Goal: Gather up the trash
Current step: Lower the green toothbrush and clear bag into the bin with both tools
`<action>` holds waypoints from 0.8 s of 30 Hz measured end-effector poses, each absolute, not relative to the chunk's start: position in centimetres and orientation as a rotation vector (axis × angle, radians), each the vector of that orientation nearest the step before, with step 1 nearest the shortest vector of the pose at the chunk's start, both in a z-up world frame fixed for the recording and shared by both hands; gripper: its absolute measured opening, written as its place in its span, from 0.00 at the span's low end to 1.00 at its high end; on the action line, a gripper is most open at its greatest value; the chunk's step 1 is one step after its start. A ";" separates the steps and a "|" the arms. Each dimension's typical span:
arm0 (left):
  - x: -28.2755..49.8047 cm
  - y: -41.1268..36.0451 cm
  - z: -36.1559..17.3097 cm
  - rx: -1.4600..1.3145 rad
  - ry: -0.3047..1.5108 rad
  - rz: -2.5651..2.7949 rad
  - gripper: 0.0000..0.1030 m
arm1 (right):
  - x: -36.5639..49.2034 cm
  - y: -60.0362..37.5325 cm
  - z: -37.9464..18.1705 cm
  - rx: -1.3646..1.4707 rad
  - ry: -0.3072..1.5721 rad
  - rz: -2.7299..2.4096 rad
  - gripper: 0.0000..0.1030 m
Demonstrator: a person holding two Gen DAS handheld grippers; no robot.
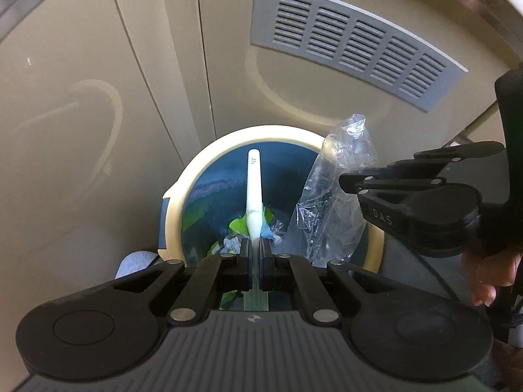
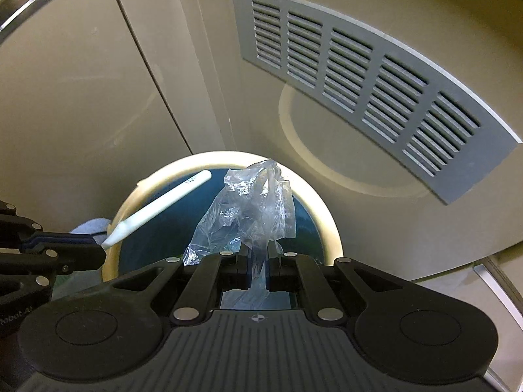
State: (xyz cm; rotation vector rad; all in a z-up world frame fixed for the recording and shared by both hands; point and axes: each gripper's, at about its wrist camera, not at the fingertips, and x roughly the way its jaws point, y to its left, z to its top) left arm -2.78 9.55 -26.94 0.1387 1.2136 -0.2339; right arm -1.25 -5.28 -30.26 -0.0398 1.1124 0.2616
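A round bin (image 1: 209, 150) with a cream rim and blue inside stands below both grippers, with green, blue and white scraps (image 1: 238, 228) at its bottom. My left gripper (image 1: 255, 245) is shut on a white plastic stick (image 1: 253, 183) that points over the bin's opening. My right gripper (image 2: 259, 254) is shut on a crumpled clear plastic bag (image 2: 251, 205), held above the bin (image 2: 313, 196). In the right wrist view the left gripper (image 2: 101, 248) comes in from the left with the white stick (image 2: 163, 202). The left wrist view shows the right gripper (image 1: 346, 186) pinching the clear bag (image 1: 340, 176).
Beige cabinet panels (image 1: 98, 98) stand behind the bin, with a grey slotted vent grille (image 1: 353, 42) at the right. A light blue cloth (image 1: 134, 261) lies left of the bin. A hand (image 1: 490, 271) grips the right gripper's handle.
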 end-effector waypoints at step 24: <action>0.2 8.2 -32.5 0.227 1.337 -0.203 0.03 | 1.8 -3.5 -35.1 -0.082 1.248 0.249 0.08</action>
